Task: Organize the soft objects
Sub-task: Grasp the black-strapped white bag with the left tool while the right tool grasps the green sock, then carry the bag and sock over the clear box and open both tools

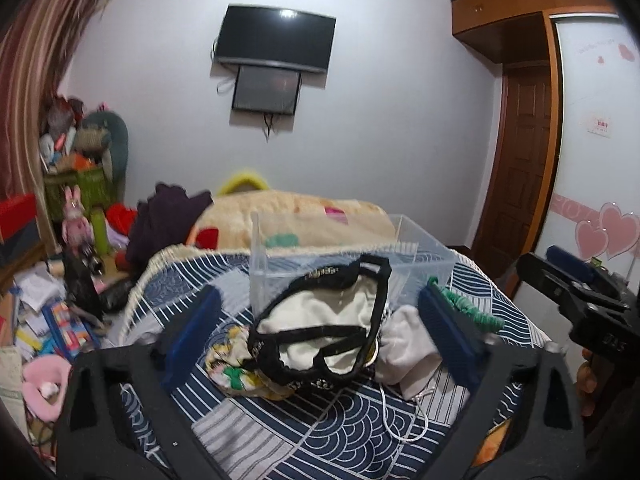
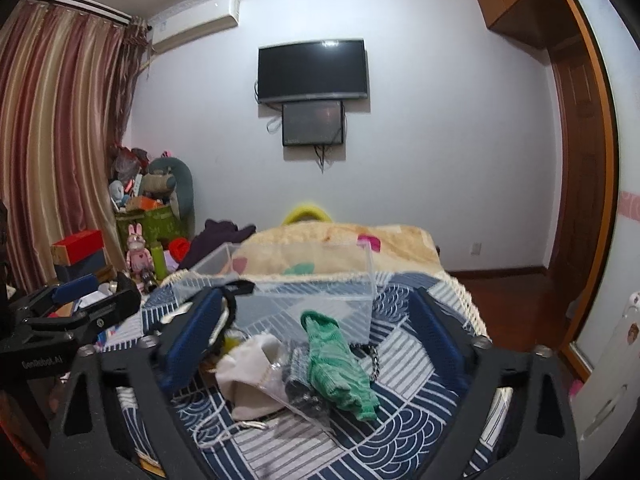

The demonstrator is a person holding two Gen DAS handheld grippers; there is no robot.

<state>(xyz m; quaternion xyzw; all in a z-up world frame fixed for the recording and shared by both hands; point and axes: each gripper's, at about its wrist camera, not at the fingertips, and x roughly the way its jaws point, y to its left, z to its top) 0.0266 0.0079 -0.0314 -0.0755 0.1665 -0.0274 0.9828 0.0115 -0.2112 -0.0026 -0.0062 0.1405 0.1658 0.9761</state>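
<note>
A pile of soft items lies on the blue patterned bedspread (image 1: 320, 432). In the left wrist view a cream bag with black trim (image 1: 320, 320) sits between my open left gripper's (image 1: 320, 320) blue pads (image 1: 192, 332), with a floral cloth (image 1: 232, 368) at its left and a white cloth (image 1: 408, 348) at its right. In the right wrist view a green knitted glove (image 2: 340, 364) and the white cloth (image 2: 248, 364) lie between my open right gripper's (image 2: 320, 336) pads (image 2: 436, 332). A clear plastic bin (image 1: 344, 256) stands just behind the pile; it also shows in the right wrist view (image 2: 304, 292).
A beige blanket (image 1: 296, 216) lies behind the bin. A white cord (image 1: 404, 420) trails on the bedspread. Clutter, toys and boxes (image 1: 60, 280) fill the floor at left. A wardrobe and door (image 1: 520, 152) stand at right. A TV (image 2: 312, 70) hangs on the far wall.
</note>
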